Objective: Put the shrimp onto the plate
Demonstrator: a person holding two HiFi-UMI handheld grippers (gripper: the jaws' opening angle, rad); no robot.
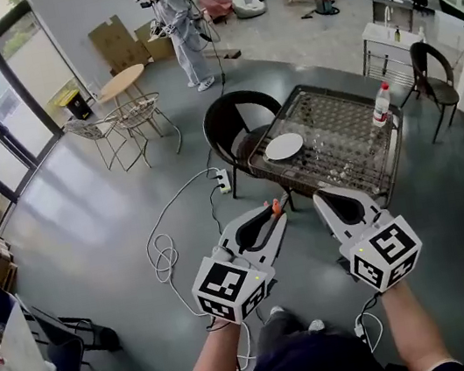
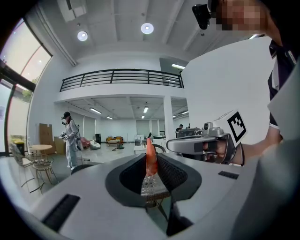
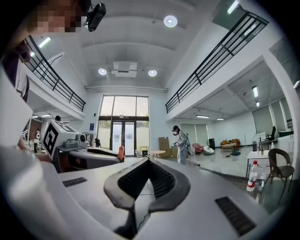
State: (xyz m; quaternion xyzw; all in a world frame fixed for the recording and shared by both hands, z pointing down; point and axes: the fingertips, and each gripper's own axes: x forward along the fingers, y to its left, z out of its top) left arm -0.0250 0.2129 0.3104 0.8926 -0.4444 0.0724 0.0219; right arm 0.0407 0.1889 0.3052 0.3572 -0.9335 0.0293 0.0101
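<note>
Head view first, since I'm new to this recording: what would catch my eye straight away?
An orange shrimp stands pinched in the left gripper, held in the air short of the glass table. A white plate lies near that table's left corner. The right gripper is shut on nothing.

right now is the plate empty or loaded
Empty. The plate shows bare white, and the shrimp sits clamped in the left gripper.

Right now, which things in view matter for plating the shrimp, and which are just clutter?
In the job: shrimp, clamped in the left gripper; white plate on the glass table.
Lying about: water bottle, black chair, power strip, round wooden table.
</note>
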